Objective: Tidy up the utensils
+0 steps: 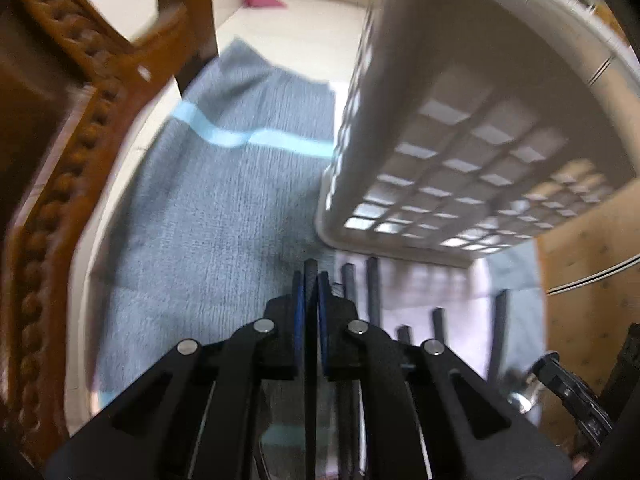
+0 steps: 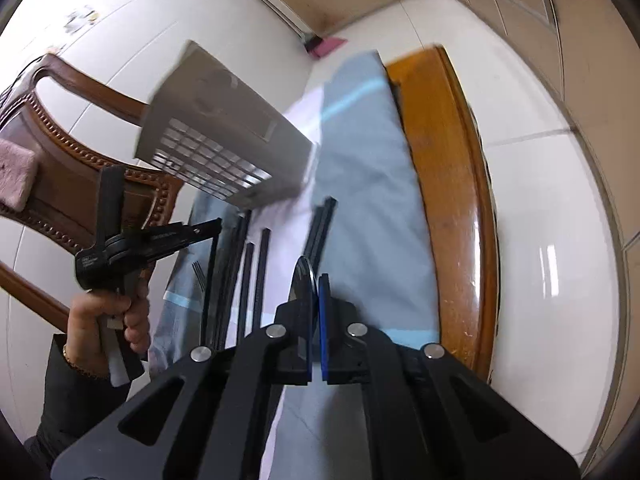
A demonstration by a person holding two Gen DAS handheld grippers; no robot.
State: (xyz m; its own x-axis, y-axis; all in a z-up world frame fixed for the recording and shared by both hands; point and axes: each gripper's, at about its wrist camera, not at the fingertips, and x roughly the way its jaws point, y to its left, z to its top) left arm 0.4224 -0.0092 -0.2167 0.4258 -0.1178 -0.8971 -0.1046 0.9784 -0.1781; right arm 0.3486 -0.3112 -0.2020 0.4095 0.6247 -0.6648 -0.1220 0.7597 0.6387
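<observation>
My left gripper (image 1: 311,280) is shut on a black utensil handle (image 1: 311,270) that stands up between its blue pads. It is just in front of the beige lattice utensil basket (image 1: 440,140). My right gripper (image 2: 314,284) is shut on a utensil with a shiny dark rounded end (image 2: 303,280). Several black-handled utensils (image 2: 244,264) lie in a row on the white sheet, a fork among them. The left gripper (image 2: 200,232) also shows in the right wrist view, beside the basket (image 2: 224,140).
A grey-blue towel (image 1: 224,200) with a light blue stripe covers the wooden table (image 2: 448,200). A carved wooden chair (image 1: 60,160) stands at the left. White tiled floor lies beyond, with a pink dustpan (image 2: 326,46) far off.
</observation>
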